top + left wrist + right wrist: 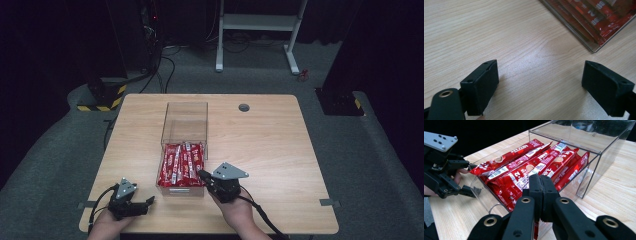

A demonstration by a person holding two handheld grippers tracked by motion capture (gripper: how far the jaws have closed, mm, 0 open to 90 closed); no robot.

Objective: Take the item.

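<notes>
A clear plastic drawer (165, 189) stands pulled out toward me from its clear case (185, 120) at the table's middle. Several red sachet packets (181, 165) lie in it lengthwise. My right gripper (202, 174) hovers over the drawer's near right corner, jaws shut; in the right gripper view its tips (541, 178) press together just above the packets (524, 165), with nothing visible between them. My left gripper (148, 202) rests on the table at the front left, open and pointing toward the drawer. Its jaws (540, 72) stand wide over bare wood, with the packets (594, 17) beyond.
The wooden table (280, 150) has a round cable hole (244, 107) at the back. Grey tape marks (326, 202) sit at its side edges. A white stand (257, 22) and cables lie on the floor beyond. The left gripper (469, 178) shows beside the drawer wall (484, 195).
</notes>
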